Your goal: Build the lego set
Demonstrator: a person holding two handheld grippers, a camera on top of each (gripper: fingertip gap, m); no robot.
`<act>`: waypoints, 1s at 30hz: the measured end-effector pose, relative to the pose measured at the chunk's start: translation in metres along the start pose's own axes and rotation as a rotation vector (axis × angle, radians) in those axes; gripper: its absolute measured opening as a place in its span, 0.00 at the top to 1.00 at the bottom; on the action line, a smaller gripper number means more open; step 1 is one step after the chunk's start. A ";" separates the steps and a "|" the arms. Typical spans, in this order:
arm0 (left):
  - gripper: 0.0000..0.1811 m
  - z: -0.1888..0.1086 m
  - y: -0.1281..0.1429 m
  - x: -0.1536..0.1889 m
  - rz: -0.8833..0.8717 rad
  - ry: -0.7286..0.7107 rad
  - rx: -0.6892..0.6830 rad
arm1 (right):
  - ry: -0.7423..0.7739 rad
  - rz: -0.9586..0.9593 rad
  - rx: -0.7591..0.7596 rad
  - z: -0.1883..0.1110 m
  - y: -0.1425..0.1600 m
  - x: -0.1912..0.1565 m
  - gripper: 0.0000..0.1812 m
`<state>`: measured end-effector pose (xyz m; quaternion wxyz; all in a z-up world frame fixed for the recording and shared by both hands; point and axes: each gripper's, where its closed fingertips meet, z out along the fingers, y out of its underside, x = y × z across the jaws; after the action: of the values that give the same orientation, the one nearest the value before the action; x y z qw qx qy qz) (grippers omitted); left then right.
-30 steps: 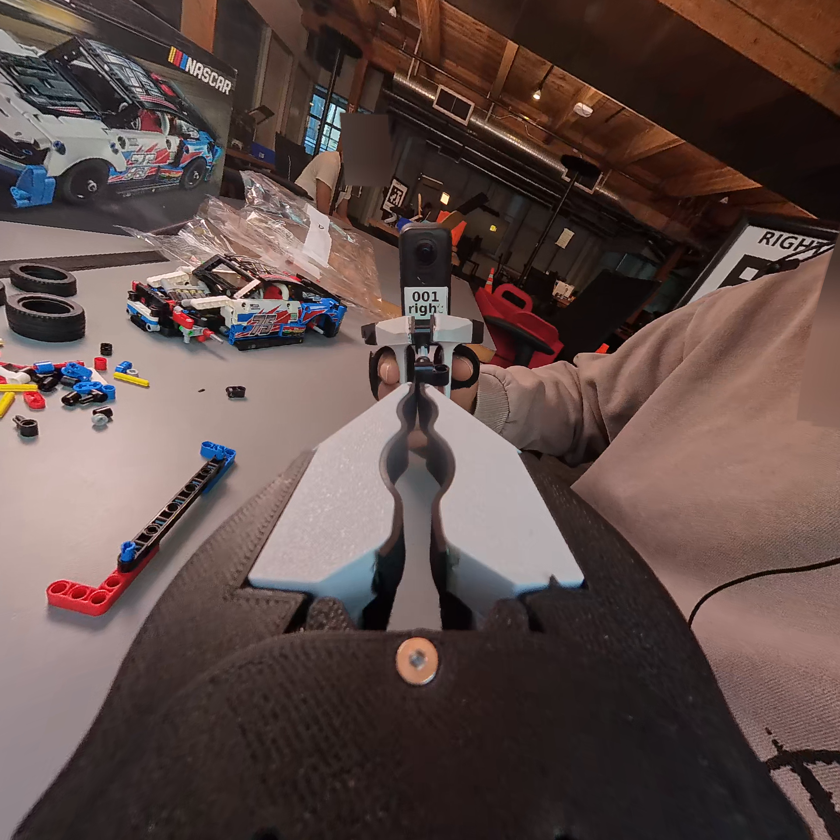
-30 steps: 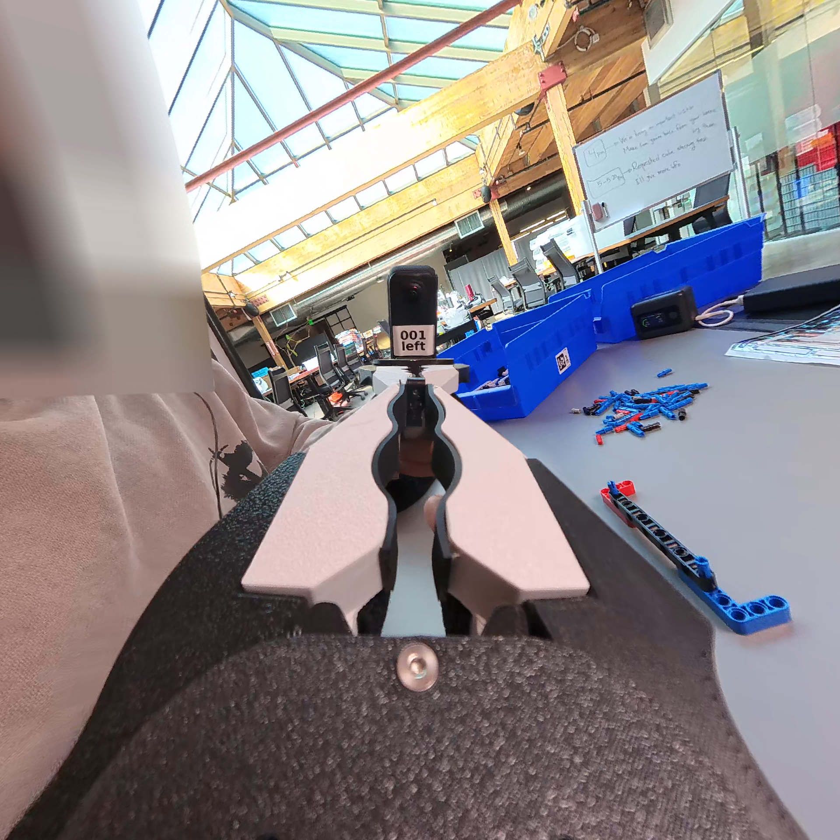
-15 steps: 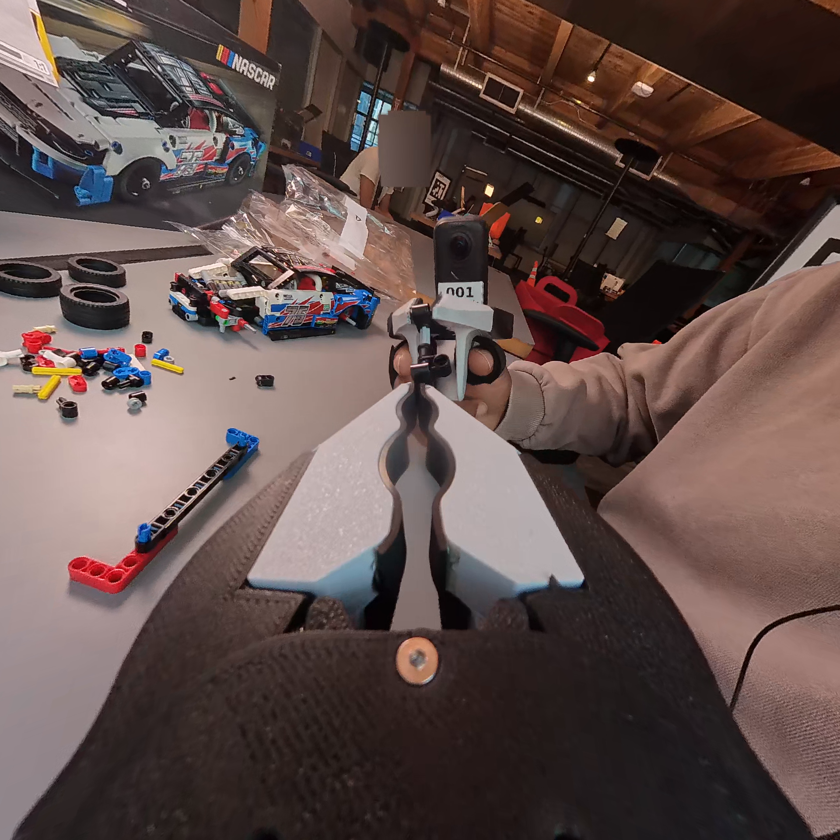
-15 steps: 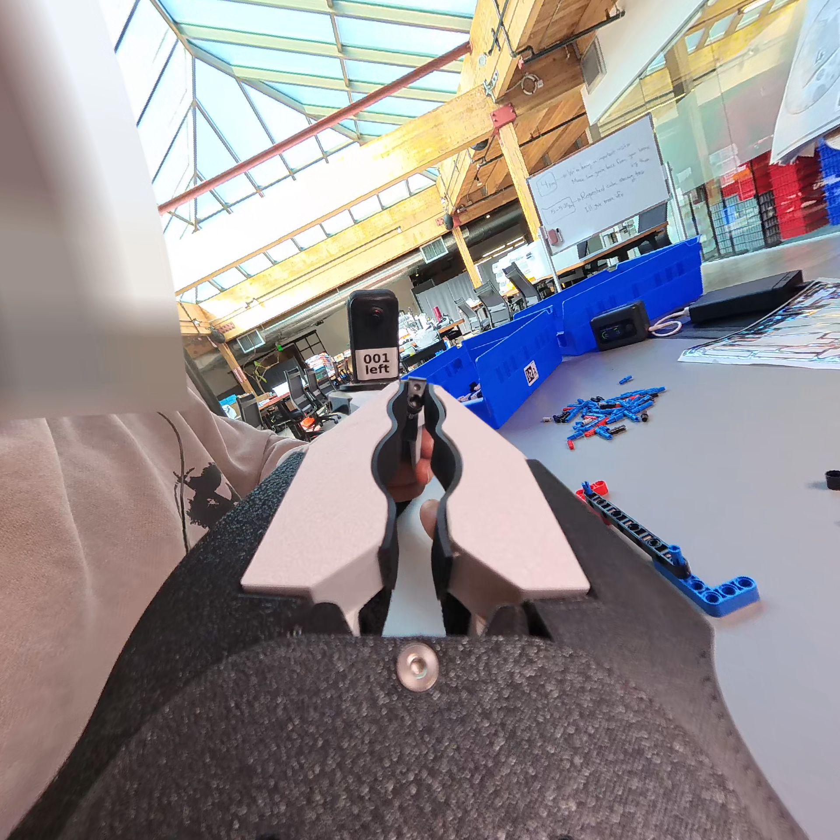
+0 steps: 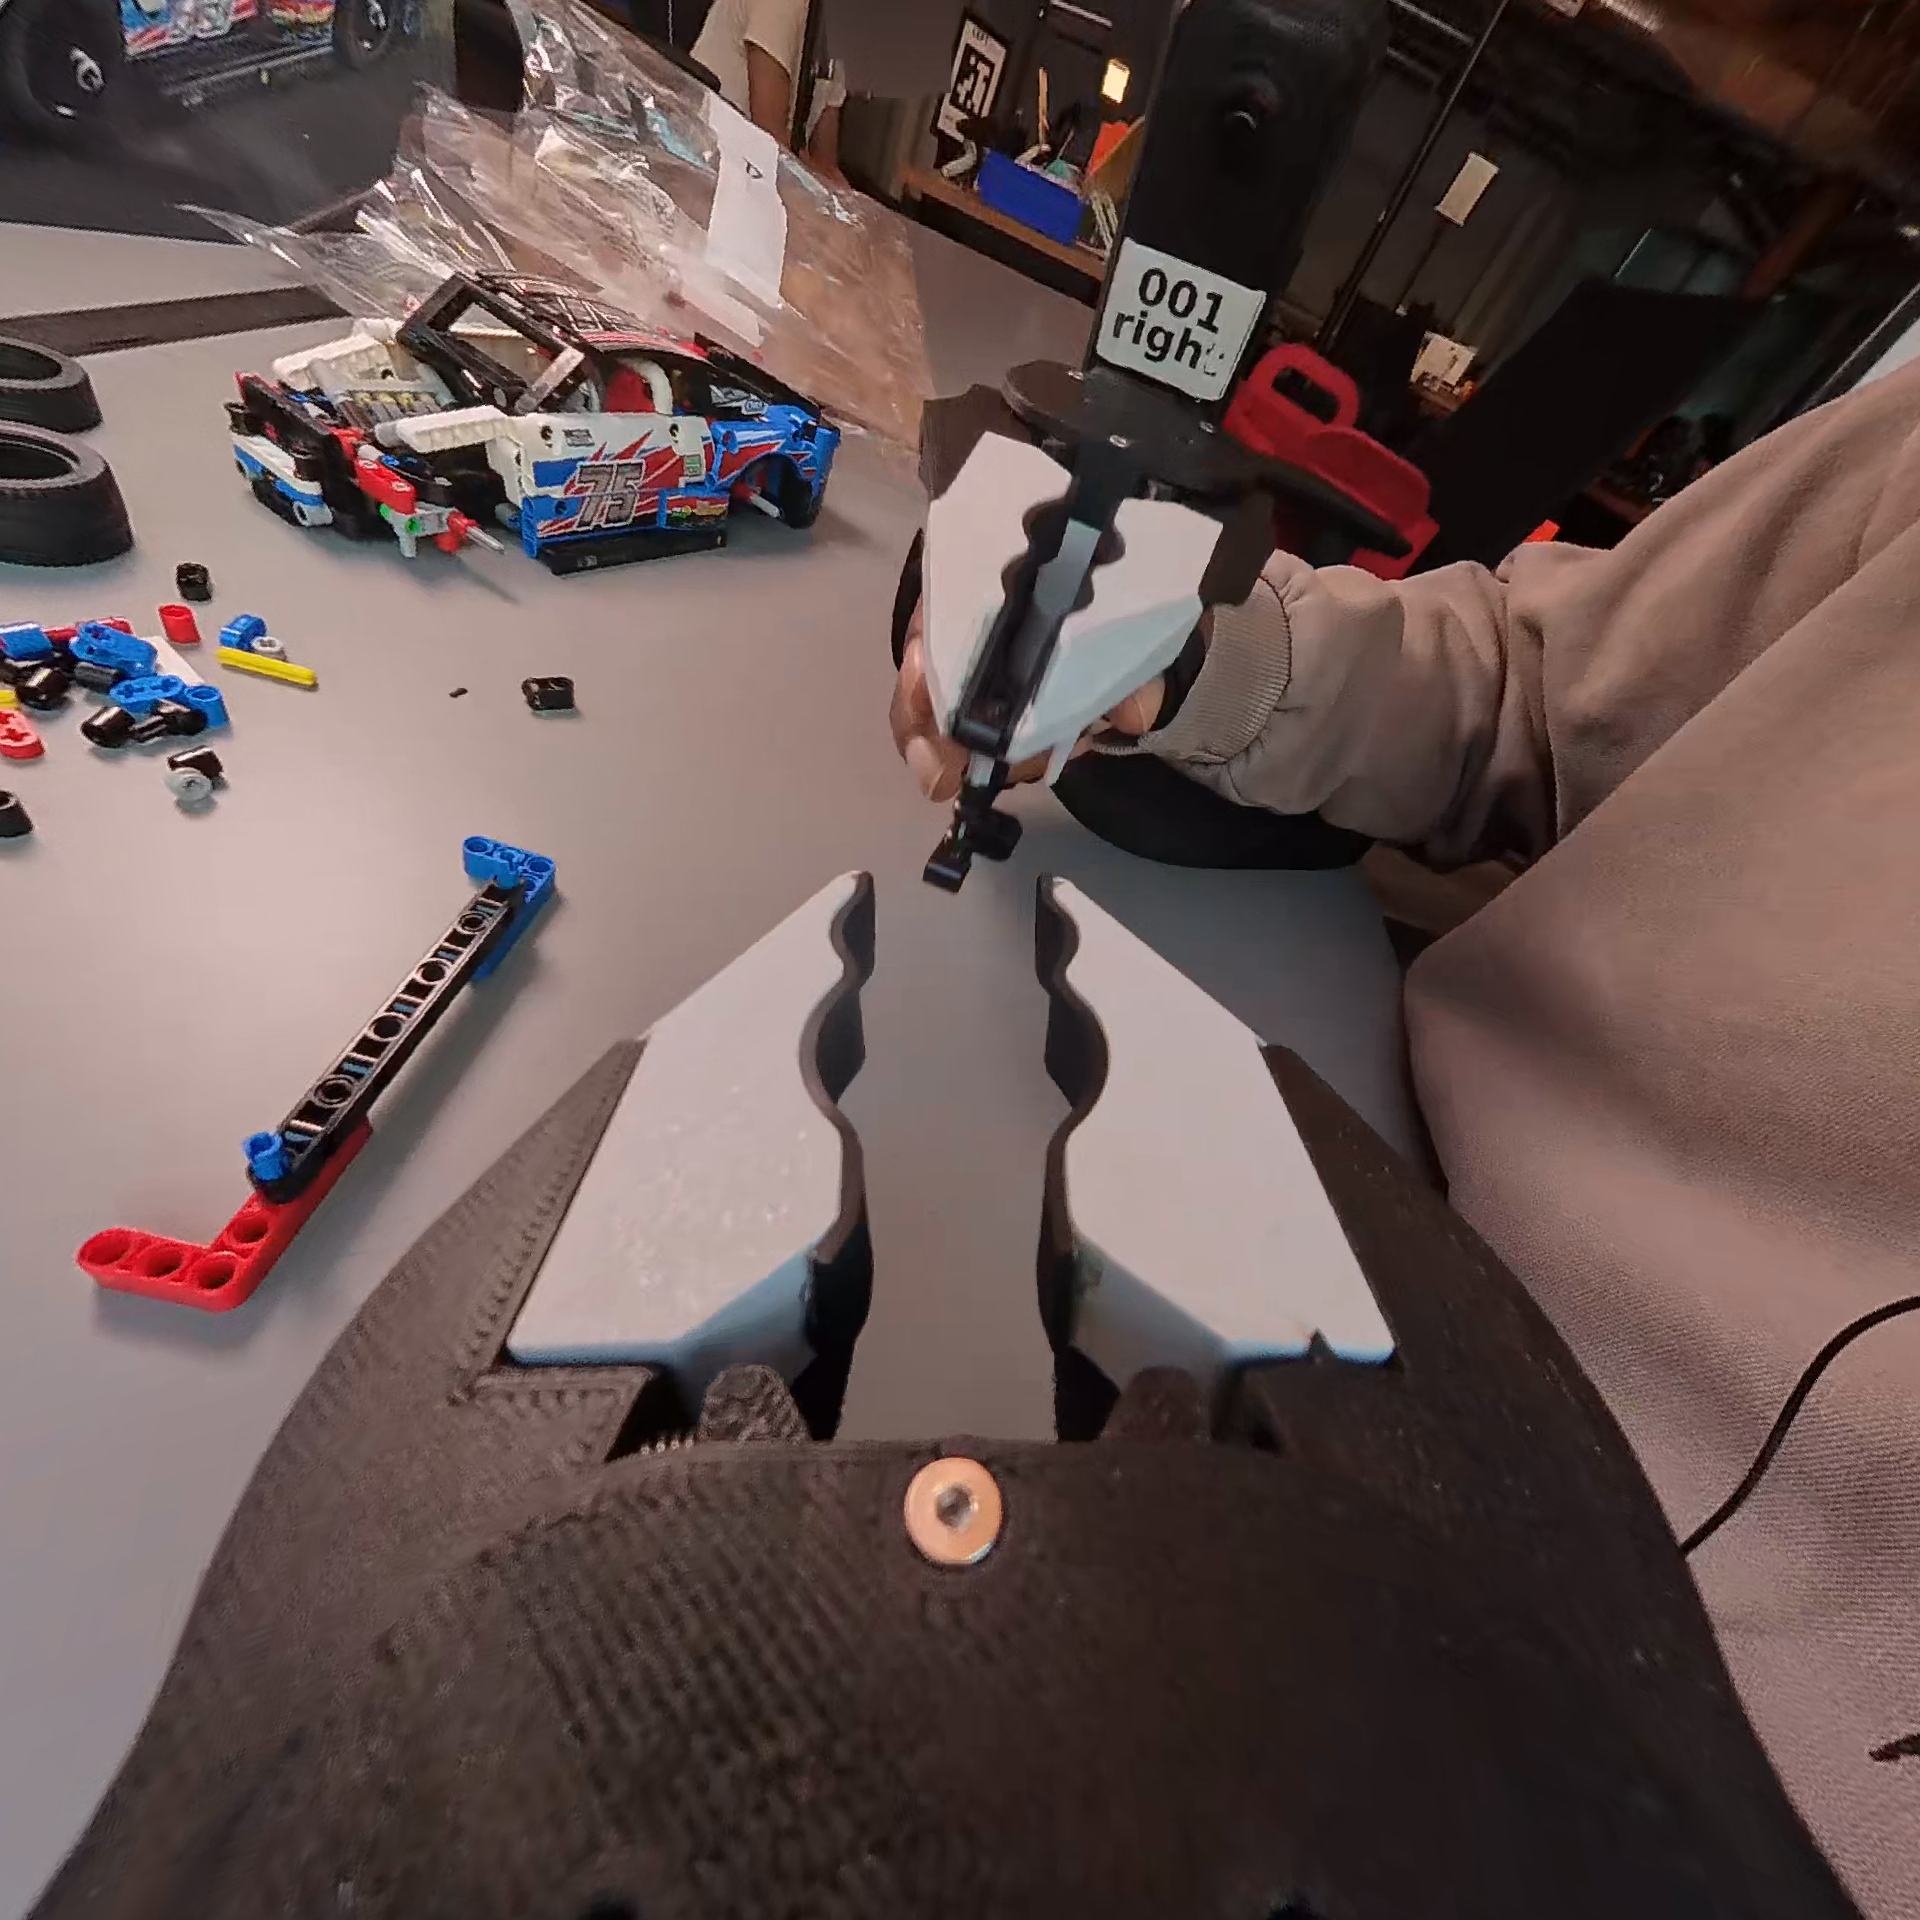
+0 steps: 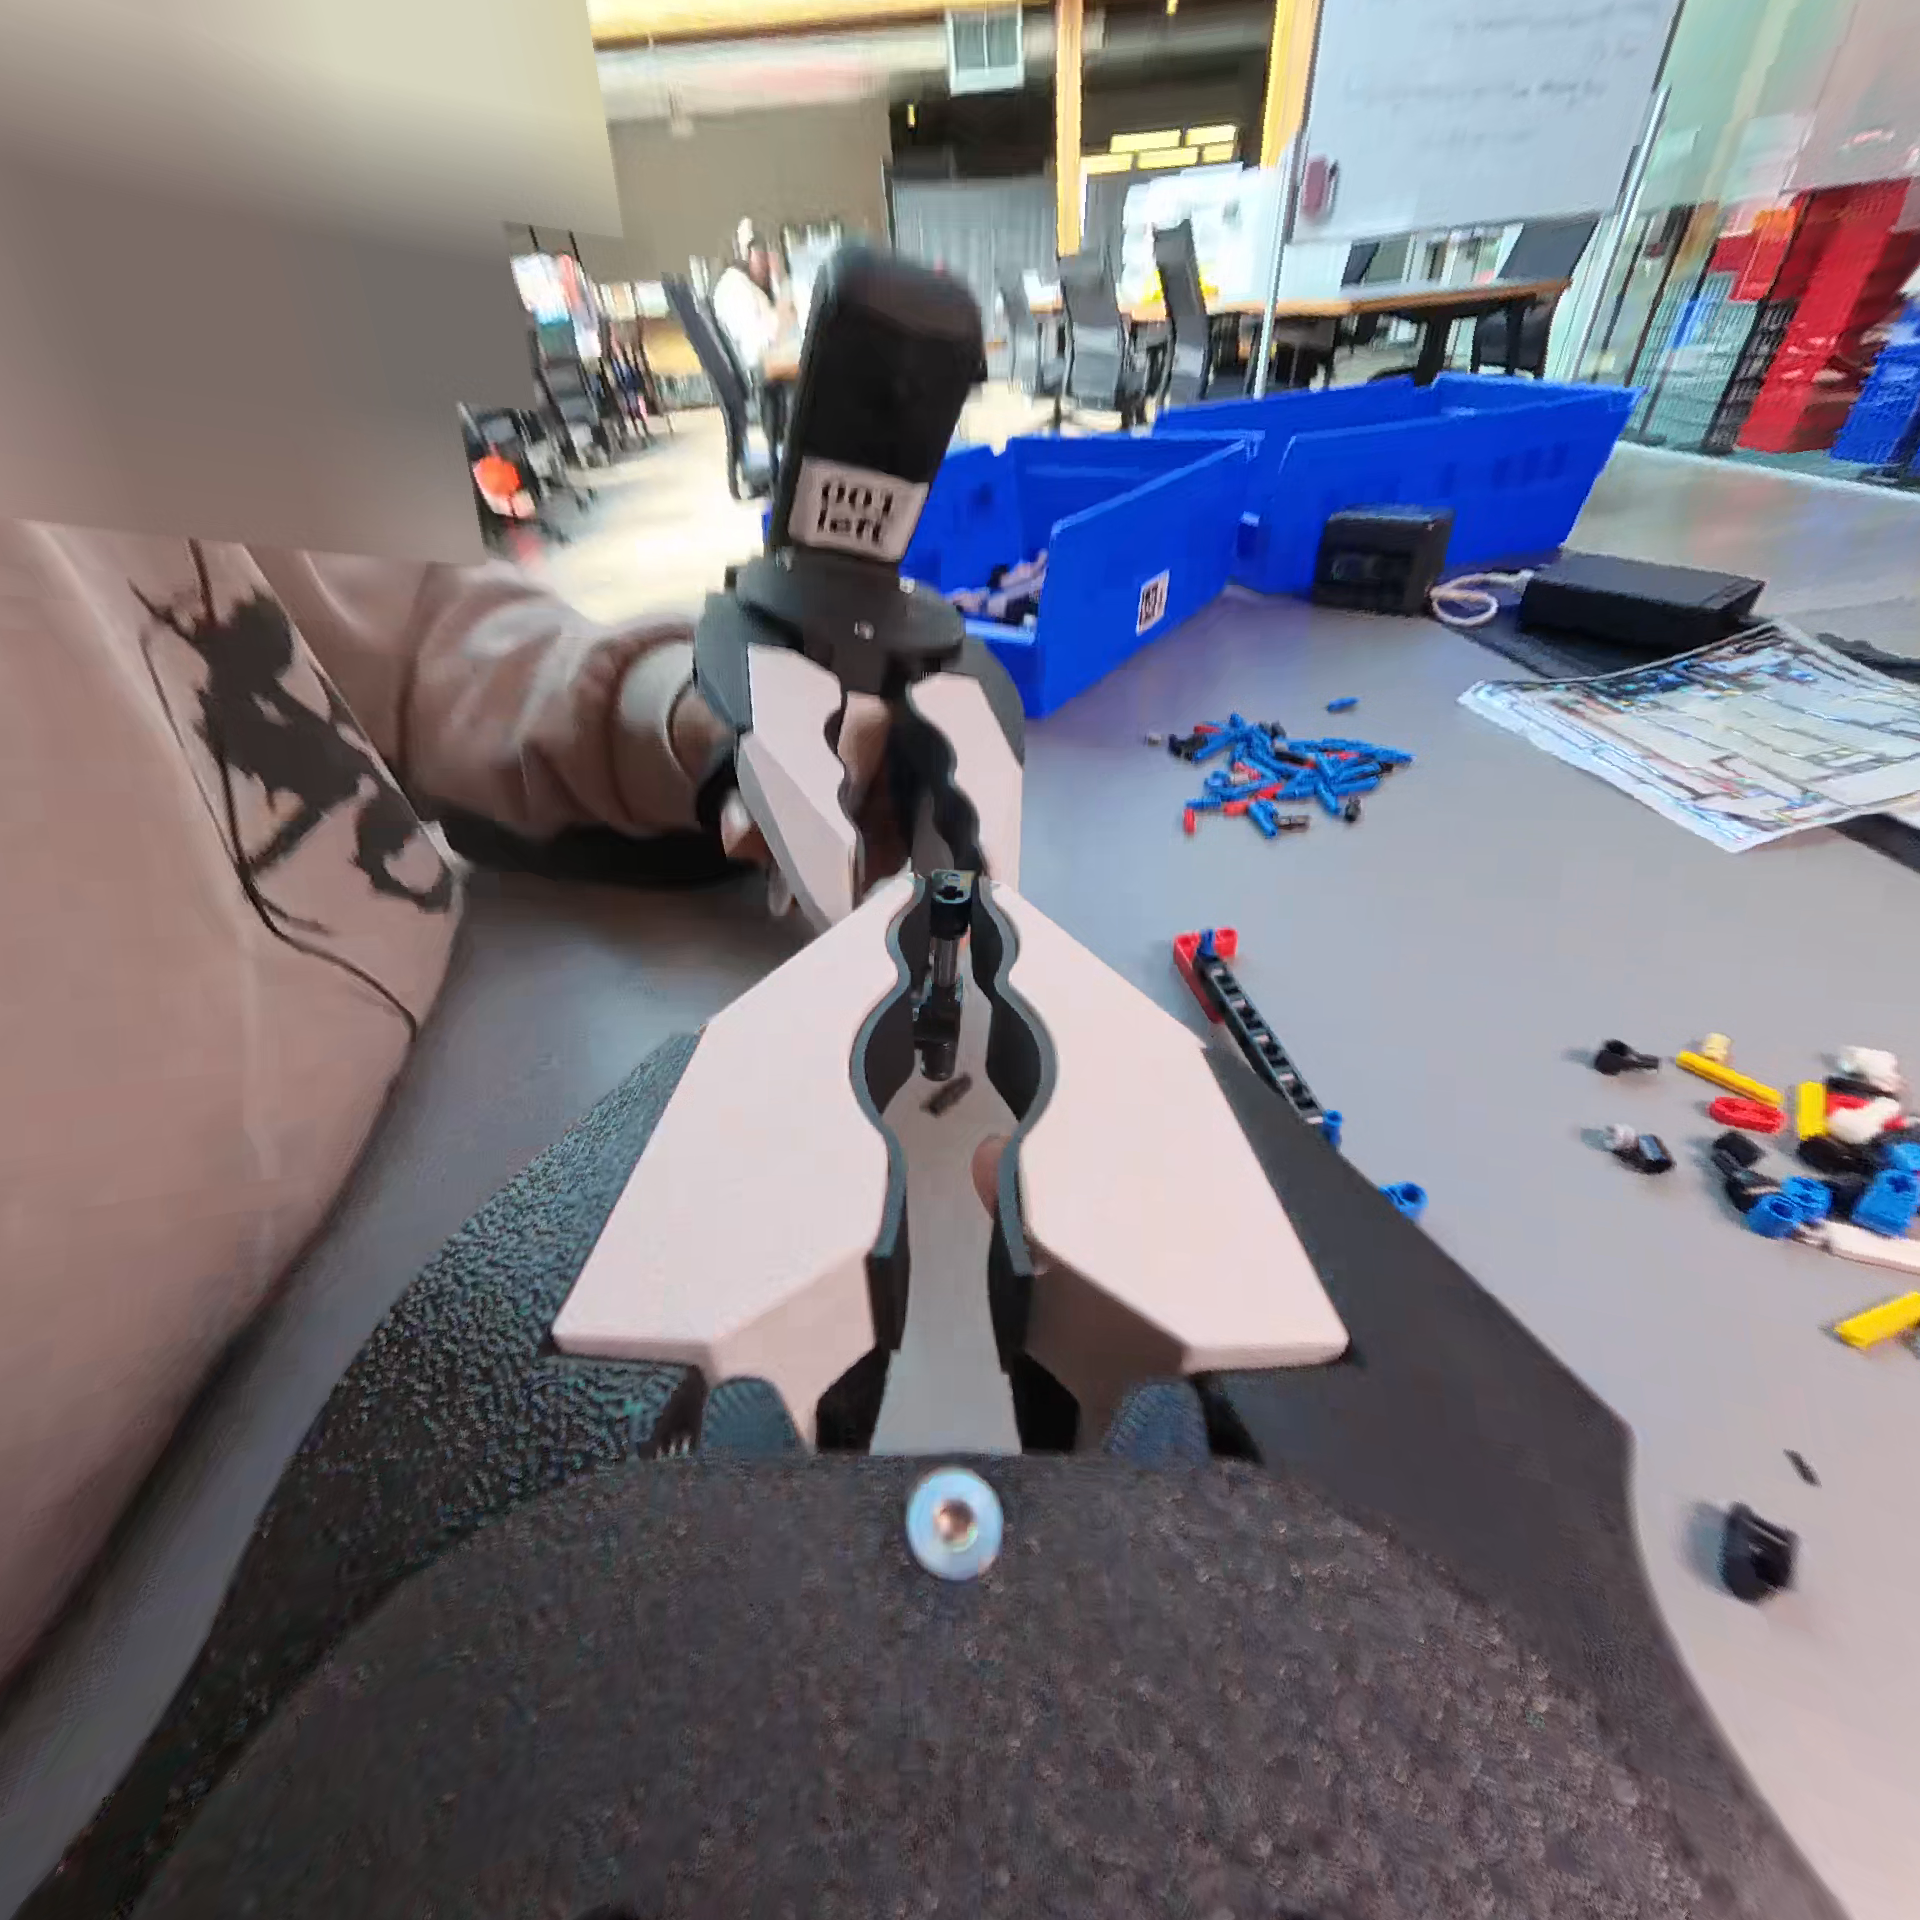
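Observation:
My left gripper is open and empty, low over the grey table. Just ahead of it, my right gripper points down and is shut on a small black lego pin assembly that sticks out below its tips. In the right wrist view the right gripper grips that black piece between its pads, with the open left gripper right behind. A black beam with red and blue L-shaped ends lies on the table to the left and also shows in the right wrist view.
A partly built race car, tyres, loose parts and plastic bags sit at the left. Blue bins, a pile of blue pins and a booklet show in the right wrist view. A person's sleeve is at the right. My two grippers' fingertips are within a few centimetres of each other. The partly built race car lies around 25 cm away from my right fingertips.
My left gripper has opened and let go of the black piece, which stays in the right gripper. Both grippers have tilted down toward the table.

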<state>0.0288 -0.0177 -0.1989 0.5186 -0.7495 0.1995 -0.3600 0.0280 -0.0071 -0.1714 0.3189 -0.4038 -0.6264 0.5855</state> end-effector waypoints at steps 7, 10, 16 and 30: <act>0.84 0.025 0.037 0.017 0.157 0.056 -0.216 | -0.109 -0.177 -0.117 0.015 0.035 -0.034 0.97; 0.91 0.029 0.050 0.020 0.215 0.064 -0.286 | -0.139 -0.184 -0.124 0.015 0.038 -0.038 0.97; 0.91 0.032 0.064 0.015 0.278 0.031 -0.380 | -0.147 -0.214 -0.245 0.012 0.053 -0.036 0.97; 0.92 0.033 0.075 0.016 0.313 0.032 -0.448 | -0.187 -0.269 -0.508 0.008 0.076 -0.040 0.97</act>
<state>0.0698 -0.0365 -0.2692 0.3859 -0.7997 0.3960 -0.2342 0.0497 -0.0474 -0.2448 0.2235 -0.3283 -0.8273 0.3972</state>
